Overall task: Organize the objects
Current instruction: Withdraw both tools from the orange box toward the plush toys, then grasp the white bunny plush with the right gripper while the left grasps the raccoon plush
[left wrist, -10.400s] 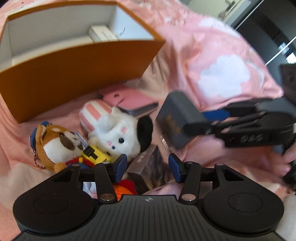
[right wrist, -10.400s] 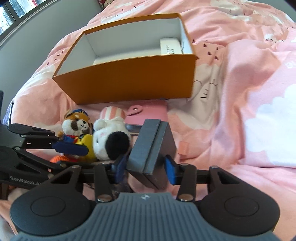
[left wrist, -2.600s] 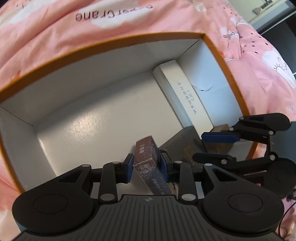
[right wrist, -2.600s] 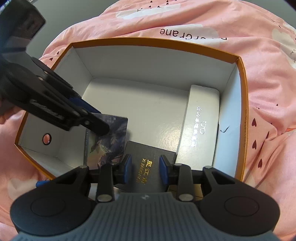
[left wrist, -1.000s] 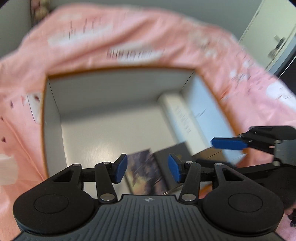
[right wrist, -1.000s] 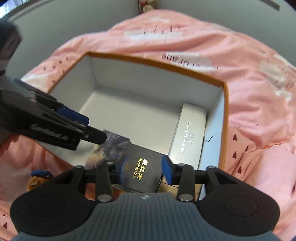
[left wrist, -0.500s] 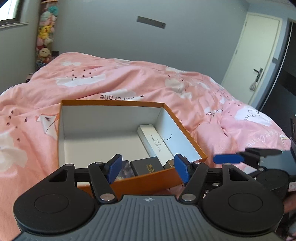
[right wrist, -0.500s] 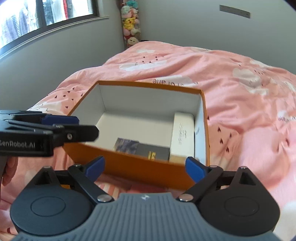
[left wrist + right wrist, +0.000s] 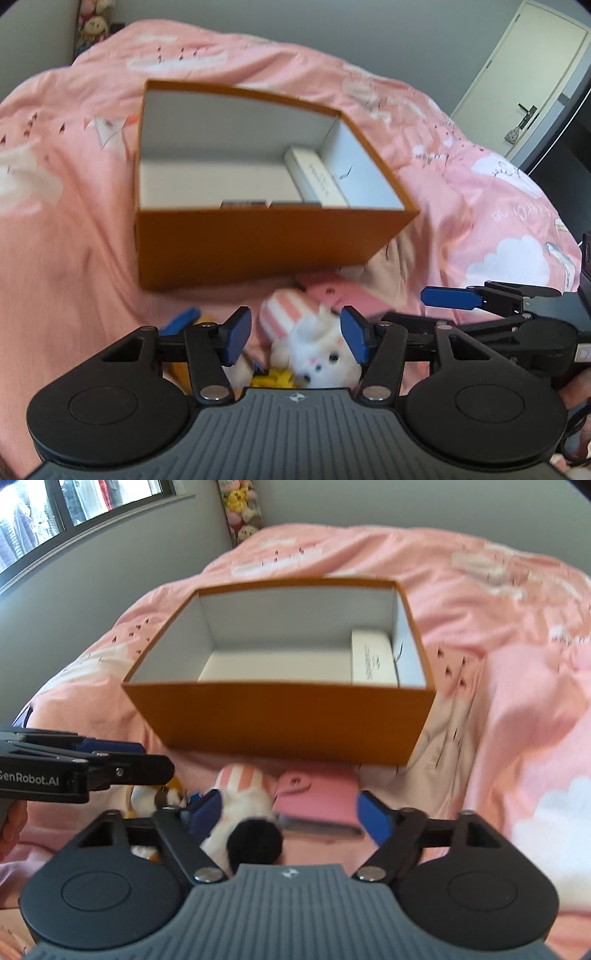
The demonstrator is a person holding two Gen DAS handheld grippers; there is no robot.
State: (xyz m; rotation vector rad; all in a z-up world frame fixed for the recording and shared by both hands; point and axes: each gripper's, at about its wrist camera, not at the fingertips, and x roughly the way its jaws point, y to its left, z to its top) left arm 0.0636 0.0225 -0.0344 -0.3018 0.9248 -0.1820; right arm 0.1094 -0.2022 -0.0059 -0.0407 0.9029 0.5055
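Orange card forms the box (image 9: pixel 288 723), which sits open-topped on the pink bed (image 9: pixel 517 635) so things can be dropped in from above. Inside, a white case (image 9: pixel 373 661) lies along the right wall, and the left wrist view shows the top edges of two dark boxes (image 9: pixel 269 203) just behind the near wall; the rest of the white floor is bare, leaving room for bulkier things.

The left tongs (image 9: pixel 295 339) hang empty over the pile in front of the box, jaws apart, having just narrowed, with the white plush (image 9: pixel 317 354) below the gap but not pinched. The right tongs (image 9: pixel 291 812) are also apart and empty after closing a little, above the pink case (image 9: pixel 317 801) that lies beside the plush. A brown plush (image 9: pixel 155 797) lies to the left, half hidden. Both seem lined up for the next pickups.
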